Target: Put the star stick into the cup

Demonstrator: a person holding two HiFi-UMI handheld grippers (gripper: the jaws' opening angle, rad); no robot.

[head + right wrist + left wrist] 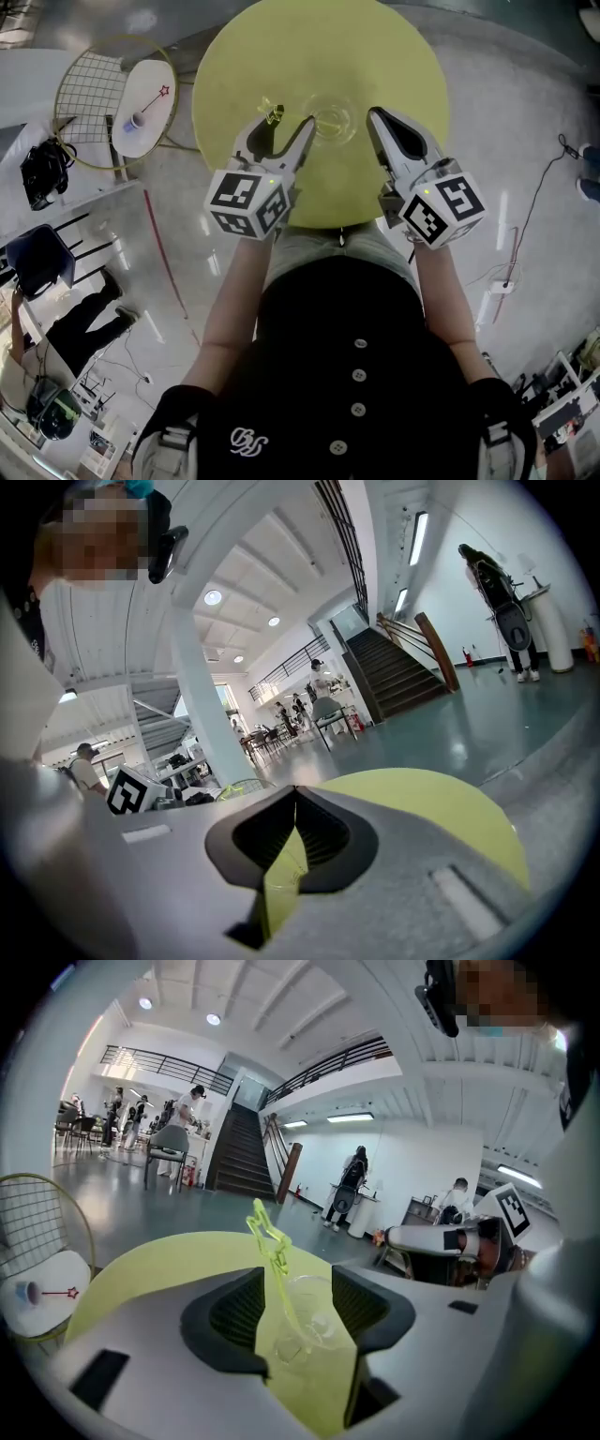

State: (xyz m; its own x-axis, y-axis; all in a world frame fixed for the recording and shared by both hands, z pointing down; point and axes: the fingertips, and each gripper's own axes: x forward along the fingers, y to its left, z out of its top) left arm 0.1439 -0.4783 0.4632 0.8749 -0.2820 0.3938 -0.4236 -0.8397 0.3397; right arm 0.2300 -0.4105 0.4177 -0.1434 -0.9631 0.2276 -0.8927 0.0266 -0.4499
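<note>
Two grippers: left gripper [298, 1283] jaws spread wide, holding nothing; star stick [267, 1241] leans in clear cup [317, 1309] between them, untouched; right gripper [295, 797] jaws pressed together, empty. Stick looks light, thin, brittle: pinch mid-shaft.

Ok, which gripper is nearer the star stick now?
Left. The left gripper stands open around the star stick; the right gripper, shut, sits on the far side of the cup.

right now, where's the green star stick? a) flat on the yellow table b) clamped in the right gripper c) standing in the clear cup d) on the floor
c: the green star stick leans inside the clear cup, between the left gripper's open jaws, untouched; the right gripper is shut, empty.
</note>
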